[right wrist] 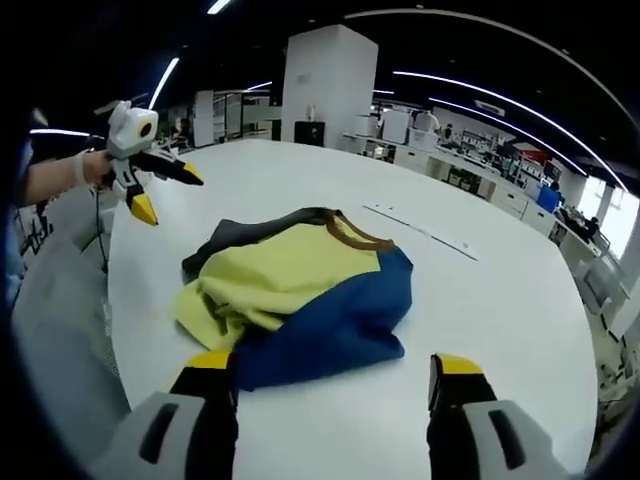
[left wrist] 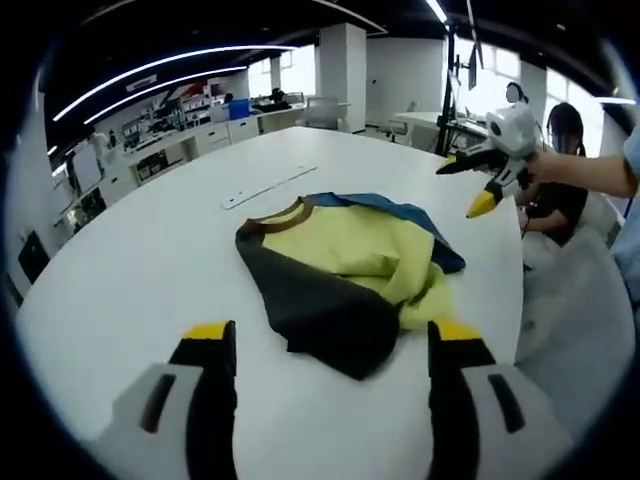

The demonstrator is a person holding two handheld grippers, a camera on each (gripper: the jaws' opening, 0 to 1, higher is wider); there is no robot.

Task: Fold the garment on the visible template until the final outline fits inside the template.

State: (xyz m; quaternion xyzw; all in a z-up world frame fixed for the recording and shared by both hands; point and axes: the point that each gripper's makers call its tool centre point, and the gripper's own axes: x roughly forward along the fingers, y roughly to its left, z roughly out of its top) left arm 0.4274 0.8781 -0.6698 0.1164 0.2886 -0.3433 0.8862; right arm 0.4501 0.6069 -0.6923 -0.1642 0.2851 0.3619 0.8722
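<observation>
- The garment (left wrist: 345,275) lies crumpled on the white round table (left wrist: 120,280), toward the table edge nearest me. It is my landmark for everything below.
- Garment make-up: a yellow body, a dark grey panel, a blue panel, and a brown collar (left wrist: 285,215). In the right gripper view the blue part (right wrist: 330,325) faces my right tool and the yellow part (right wrist: 265,275) sits beyond it; the grey only peeks out at the far side.
- In the left gripper view the grey panel (left wrist: 310,300) is nearest my left tool, with the yellow behind it and the blue at the far edge.
- My left gripper (left wrist: 330,350) hangs just short of the garment's grey side, jaws spread wide, nothing between them.
- My right gripper (right wrist: 335,375) sits just short of the garment's blue side, jaws likewise spread and empty.
- Seen from across: the right gripper appears in the left gripper view up and off the garment's right side, jaws parted, held by my hand (left wrist: 555,165).
- A thin pale strip (left wrist: 265,187) lies flat on the table beyond the collar, apart from the garment.
- I cannot make out a template outline on the table.
- A seated person (left wrist: 560,180) is past the table edge, beyond the garment.
</observation>
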